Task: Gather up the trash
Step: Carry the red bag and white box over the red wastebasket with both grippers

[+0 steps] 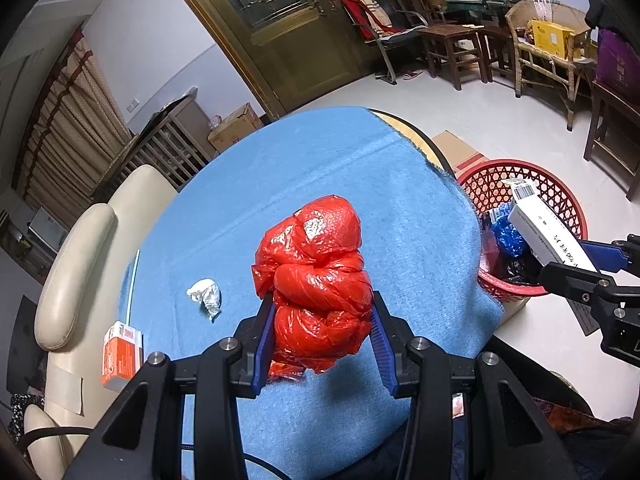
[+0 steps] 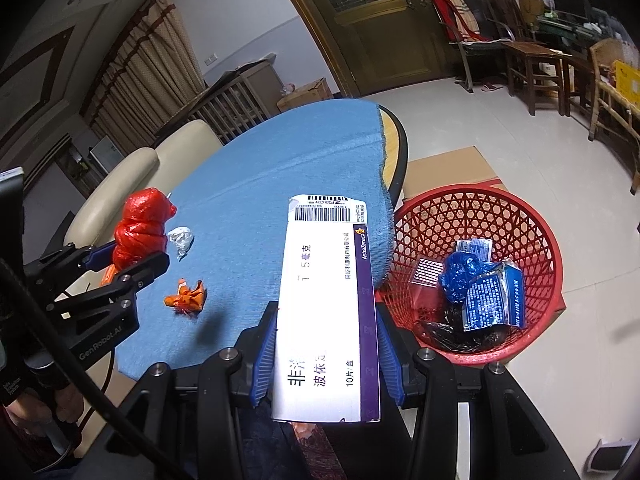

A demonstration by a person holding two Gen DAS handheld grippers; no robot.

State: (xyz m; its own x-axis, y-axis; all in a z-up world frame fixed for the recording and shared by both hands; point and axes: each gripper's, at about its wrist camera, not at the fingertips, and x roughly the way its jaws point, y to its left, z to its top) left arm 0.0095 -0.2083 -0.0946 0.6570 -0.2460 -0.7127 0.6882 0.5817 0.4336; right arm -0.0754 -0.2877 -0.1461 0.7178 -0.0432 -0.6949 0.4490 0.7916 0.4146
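Note:
My left gripper (image 1: 322, 320) is shut on a crumpled red plastic bag (image 1: 316, 276), held above the blue tablecloth (image 1: 280, 184); the bag also shows in the right wrist view (image 2: 140, 228). My right gripper (image 2: 326, 344) is shut on a white and purple medicine box (image 2: 328, 304), held near the table's right edge beside the red basket (image 2: 532, 216). The box also shows in the left wrist view (image 1: 548, 232), over the basket (image 1: 556, 192). The basket holds blue wrappers (image 2: 480, 280) and dark trash.
On the cloth lie a crumpled white paper (image 1: 206, 294), an orange wrapper (image 2: 186, 298) and an orange and white box (image 1: 122, 354) at the left edge. A cream chair (image 1: 76, 272) stands left of the table. Flat cardboard (image 2: 448, 168) lies under the basket.

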